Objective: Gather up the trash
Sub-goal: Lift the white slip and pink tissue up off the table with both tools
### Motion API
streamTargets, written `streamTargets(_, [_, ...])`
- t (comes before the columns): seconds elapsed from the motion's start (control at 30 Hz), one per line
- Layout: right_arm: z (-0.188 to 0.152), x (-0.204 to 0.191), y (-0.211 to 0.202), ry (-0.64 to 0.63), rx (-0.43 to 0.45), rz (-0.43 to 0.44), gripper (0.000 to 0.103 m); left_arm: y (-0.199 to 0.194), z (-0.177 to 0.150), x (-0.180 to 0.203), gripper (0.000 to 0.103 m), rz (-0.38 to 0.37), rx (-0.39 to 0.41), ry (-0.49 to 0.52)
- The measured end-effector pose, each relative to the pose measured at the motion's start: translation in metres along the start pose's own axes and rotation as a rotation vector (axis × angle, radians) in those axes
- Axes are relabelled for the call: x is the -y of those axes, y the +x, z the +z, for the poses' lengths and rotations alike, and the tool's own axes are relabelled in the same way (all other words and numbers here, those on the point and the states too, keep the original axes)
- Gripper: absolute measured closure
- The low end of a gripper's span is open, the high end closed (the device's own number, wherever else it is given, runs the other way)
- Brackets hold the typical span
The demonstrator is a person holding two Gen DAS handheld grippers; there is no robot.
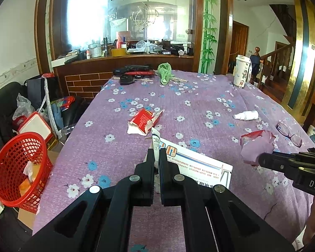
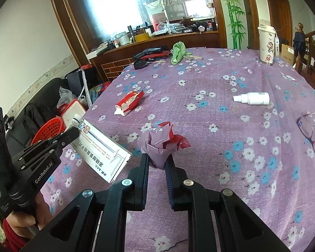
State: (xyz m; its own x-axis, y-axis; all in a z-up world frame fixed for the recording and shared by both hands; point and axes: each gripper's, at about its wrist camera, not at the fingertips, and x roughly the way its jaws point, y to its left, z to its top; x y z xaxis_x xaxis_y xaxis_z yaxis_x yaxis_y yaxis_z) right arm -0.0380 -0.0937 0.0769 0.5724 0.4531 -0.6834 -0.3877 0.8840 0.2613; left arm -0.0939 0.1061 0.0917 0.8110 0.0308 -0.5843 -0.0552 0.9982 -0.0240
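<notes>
White walls with a floral border strip (image 1: 12,71), wood-framed glass partition (image 1: 119,16) glaring with daylight, cluttered wooden counter (image 1: 124,59), painted bamboo column (image 1: 210,25), brown door (image 1: 238,40), wooden staircase (image 1: 277,56)

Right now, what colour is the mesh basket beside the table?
Red, the plastic mesh waste basket; clearest in the left wrist view.

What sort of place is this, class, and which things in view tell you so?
Most likely a lived-in home, a dining or living area. A table under a purple floral cloth holds everyday clutter such as eyeglasses and a spray bottle; a wooden staircase rises behind, and a cluttered wooden counter backs the table.
</notes>
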Motion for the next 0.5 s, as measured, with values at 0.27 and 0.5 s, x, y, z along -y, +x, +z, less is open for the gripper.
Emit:
streamTargets(0.27, [0.001, -0.012, -0.005, -0.022, 0.007, -0.003, 0.087, -0.009, 0.001, -0.007, 0.1, 0.004, 0.022, -0.013])
streamTargets(0.5, [0.0, -0.021, -0.005, -0.04, 0.002, 0.004, 0.087, -0.016, -0.001, -0.016, 0.1, 0.013, 0.031, -0.031])
